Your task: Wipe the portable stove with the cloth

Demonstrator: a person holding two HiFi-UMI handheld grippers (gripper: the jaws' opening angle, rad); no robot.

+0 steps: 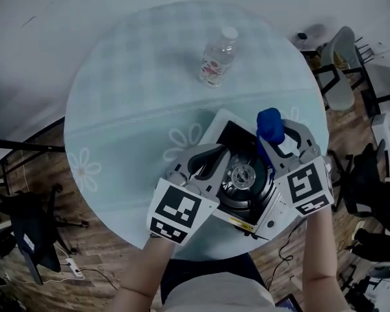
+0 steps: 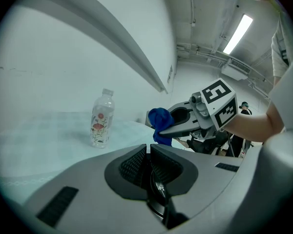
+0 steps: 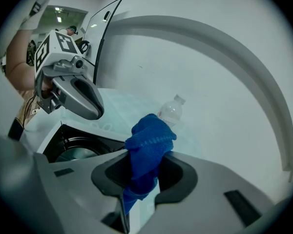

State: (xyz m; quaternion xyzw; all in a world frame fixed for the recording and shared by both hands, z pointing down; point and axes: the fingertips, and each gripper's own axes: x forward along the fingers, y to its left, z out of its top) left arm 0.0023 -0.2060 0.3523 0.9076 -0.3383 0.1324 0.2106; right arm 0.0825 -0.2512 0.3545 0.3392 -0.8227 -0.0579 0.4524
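The portable stove [image 1: 236,137], white with a black top and a round metal burner [image 1: 242,174], sits at the near right of the round table [image 1: 130,109]. My right gripper [image 1: 273,142] is shut on a bunched blue cloth [image 1: 270,123], which it holds just above the stove's right side. In the right gripper view the cloth [image 3: 149,140] sticks up from between the pads, with the stove [image 3: 73,145] below left. My left gripper [image 1: 214,155] hovers over the stove's left part, jaws shut with nothing visibly between them [image 2: 149,152].
A clear plastic water bottle [image 1: 218,56] stands upright on the far side of the table, also seen in the left gripper view [image 2: 101,118]. A grey chair [image 1: 341,64] and black stands crowd the right; cables lie on the wooden floor [image 1: 78,265].
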